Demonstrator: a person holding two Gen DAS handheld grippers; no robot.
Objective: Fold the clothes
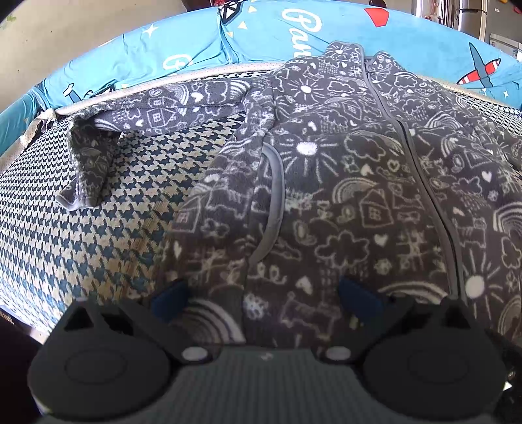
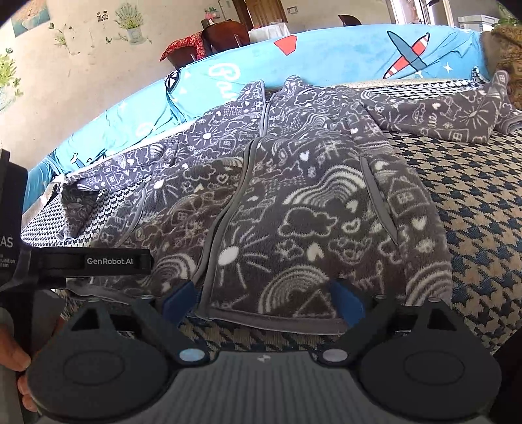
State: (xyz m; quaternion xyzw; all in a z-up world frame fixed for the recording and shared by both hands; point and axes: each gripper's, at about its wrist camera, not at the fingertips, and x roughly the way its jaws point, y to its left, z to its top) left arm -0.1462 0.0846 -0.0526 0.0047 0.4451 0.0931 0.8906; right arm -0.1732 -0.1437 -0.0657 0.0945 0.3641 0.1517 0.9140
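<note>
Both the left gripper (image 1: pixel 264 301) and the right gripper (image 2: pixel 264 300) gape wide over the doodle-print fleece jacket (image 2: pixel 293 202), beside a "GenRobot.AI" label (image 2: pixel 109 261).

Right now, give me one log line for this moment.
garment: grey jacket spread flat on houndstooth mat, unfolded | left gripper: open above jacket front | right gripper: open at hem | sleeves out

Home living room, flower wall decals (image 2: pixel 130 22), dining chairs (image 2: pixel 225 36), blue cartoon bedsheet (image 2: pixel 342 58)
</note>
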